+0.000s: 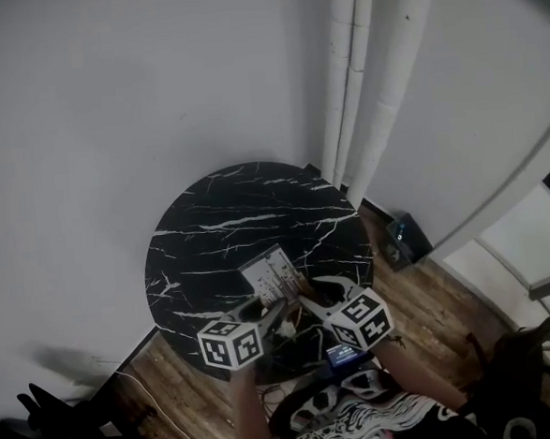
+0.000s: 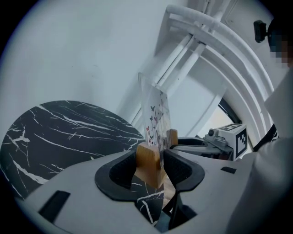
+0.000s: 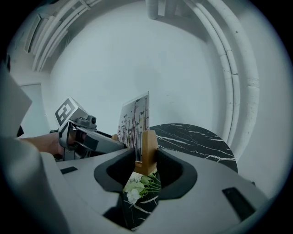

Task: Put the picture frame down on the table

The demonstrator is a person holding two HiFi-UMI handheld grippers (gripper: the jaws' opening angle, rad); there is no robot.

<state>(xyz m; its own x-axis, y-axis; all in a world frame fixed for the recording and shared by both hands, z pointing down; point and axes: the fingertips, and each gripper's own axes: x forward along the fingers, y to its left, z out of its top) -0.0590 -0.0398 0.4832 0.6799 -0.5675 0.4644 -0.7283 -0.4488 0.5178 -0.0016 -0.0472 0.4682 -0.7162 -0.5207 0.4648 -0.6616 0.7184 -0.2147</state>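
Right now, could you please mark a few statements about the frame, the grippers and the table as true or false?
1. The left gripper and the right gripper are each shut on the picture frame. True.
2. The table has a white, square top. False: it is round and black with white veins.
3. The left gripper clamps a wooden block of the frame. True.
4. The frame lies in the middle of the table, free of both grippers. False: both hold it, at the table's near side.
5. White pipes run up the wall behind the table. True.
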